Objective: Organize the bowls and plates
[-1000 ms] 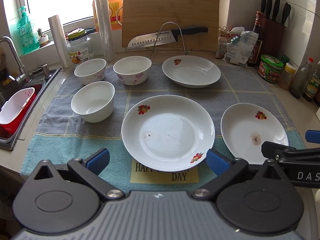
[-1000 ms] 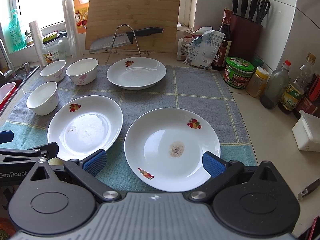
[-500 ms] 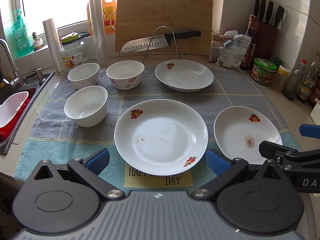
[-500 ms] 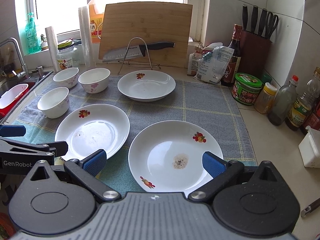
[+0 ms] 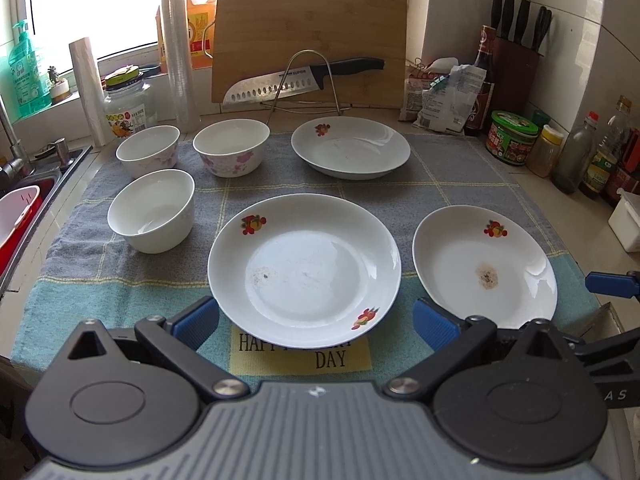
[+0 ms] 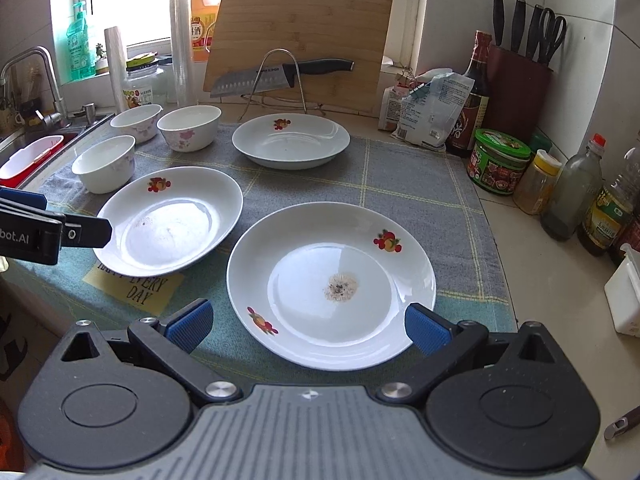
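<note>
- Towel [image 5: 440, 184] spreads ahead of both grippers, carrying every dish.
- Left plate [image 5: 304, 268] lies straight before the left gripper [image 5: 316, 322], whose fingers are spread wide, empty, flanking its near rim.
- Right plate [image 6: 332, 284] sits likewise between the right gripper's [image 6: 308, 326] released fingers.
- Far plate [image 5: 351, 147] rests beyond both, apart.
- Three bowls [image 5: 152, 210] cluster ahead-left of the left gripper, upright, unstacked.

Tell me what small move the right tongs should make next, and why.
Probably ease the right tongs forward and down to the near rim of the stained plate: they're open, empty, and it lies directly ahead on the towel.
</note>
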A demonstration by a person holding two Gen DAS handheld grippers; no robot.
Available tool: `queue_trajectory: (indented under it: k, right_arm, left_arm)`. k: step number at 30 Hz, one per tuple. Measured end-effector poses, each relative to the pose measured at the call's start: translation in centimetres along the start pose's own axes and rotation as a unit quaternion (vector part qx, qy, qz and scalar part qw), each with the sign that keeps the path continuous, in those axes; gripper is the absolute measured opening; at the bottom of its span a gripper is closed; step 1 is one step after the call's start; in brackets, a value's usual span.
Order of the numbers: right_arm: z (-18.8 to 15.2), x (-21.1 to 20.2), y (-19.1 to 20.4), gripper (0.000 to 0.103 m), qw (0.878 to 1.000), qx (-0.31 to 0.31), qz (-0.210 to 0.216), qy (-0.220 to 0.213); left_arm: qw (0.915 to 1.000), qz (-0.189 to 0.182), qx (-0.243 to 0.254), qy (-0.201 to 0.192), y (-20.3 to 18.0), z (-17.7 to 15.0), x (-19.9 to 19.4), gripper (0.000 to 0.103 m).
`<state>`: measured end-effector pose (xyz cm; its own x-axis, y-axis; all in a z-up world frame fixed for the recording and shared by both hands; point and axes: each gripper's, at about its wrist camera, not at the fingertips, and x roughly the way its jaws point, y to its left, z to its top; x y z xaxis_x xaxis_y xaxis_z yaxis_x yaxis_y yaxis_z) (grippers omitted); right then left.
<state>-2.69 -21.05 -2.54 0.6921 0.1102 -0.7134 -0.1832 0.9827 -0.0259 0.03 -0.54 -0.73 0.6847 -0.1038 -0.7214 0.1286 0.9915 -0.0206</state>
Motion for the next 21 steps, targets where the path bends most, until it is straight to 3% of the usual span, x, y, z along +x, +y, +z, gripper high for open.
queue_trajectory:
  k: [10, 21]
  right_arm:
    - [-3.0, 3.4, -1.9, 0.103, 0.999, 0.026, 0.006, 0.037]
    - [-3.9, 6.4, -2.5, 0.103, 0.999, 0.013, 0.011, 0.042]
  left_arm:
    - [0.9999, -0.012, 0.006, 0.006, -0.7, -0.1, 0.4, 0.102]
    - [0.9998, 0.014, 0.0, 0.012, -0.9, -0.2, 0.8, 0.102]
